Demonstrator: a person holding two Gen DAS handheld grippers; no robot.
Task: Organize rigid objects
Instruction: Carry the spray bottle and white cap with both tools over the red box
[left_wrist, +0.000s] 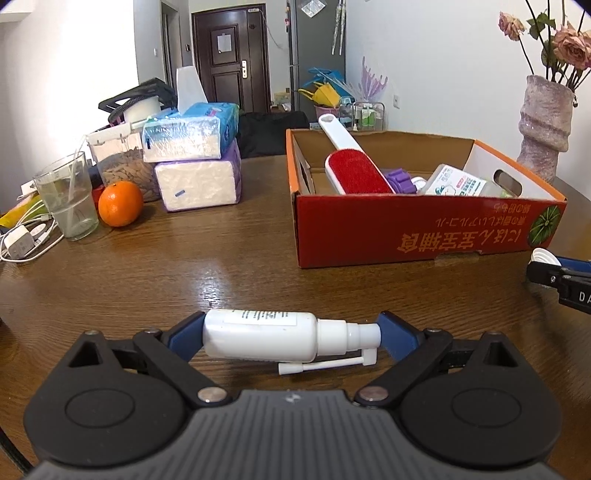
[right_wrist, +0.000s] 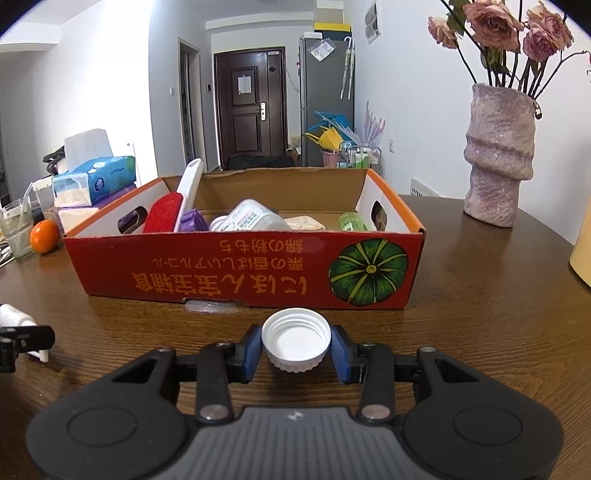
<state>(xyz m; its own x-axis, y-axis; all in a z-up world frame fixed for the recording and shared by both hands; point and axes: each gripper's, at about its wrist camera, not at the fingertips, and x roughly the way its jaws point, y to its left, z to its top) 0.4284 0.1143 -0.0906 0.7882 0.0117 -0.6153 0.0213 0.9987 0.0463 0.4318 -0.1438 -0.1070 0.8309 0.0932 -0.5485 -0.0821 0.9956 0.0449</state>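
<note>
Left hand-held gripper (left_wrist: 291, 334): jaws spread wide, clamped end to end on a white spray bottle (left_wrist: 266, 338). Bottle lies crosswise between the blue pads (left_wrist: 184, 338), base against the left pad, nozzle tip against the right one. A thin white spray tube is folded along its underside. It sits low over the wooden counter (left_wrist: 221, 266); cannot tell if it touches the wood.

Right hand-held gripper (right_wrist: 296, 349): jaws narrow, closed on a white screw cap (right_wrist: 295, 339), open side up, pads on opposite sides of its ribbed rim. It is just in front of the red cardboard box (right_wrist: 240, 273), near the box's front wall.

The box stands on the counter, open top, orange rim, upside-down print and a green pumpkin graphic on the front. Inside: a red lint brush (left_wrist: 354, 170) with a white handle leaning on the back left wall, a purple plastic piece (left_wrist: 399, 181) beside it, a clear labelled bottle (left_wrist: 458, 182) lying on its side, a green item (right_wrist: 352, 221) at the right end, and a pale lidded item (right_wrist: 304, 223) that's too hidden to identify.

Left of the box, well apart: two stacked tissue packs (left_wrist: 195, 158), an orange (left_wrist: 120, 203), a glass (left_wrist: 68, 201), and a charger with cable (left_wrist: 22, 243). Right of the box: a pink vase (right_wrist: 498, 155) with dried roses.
</note>
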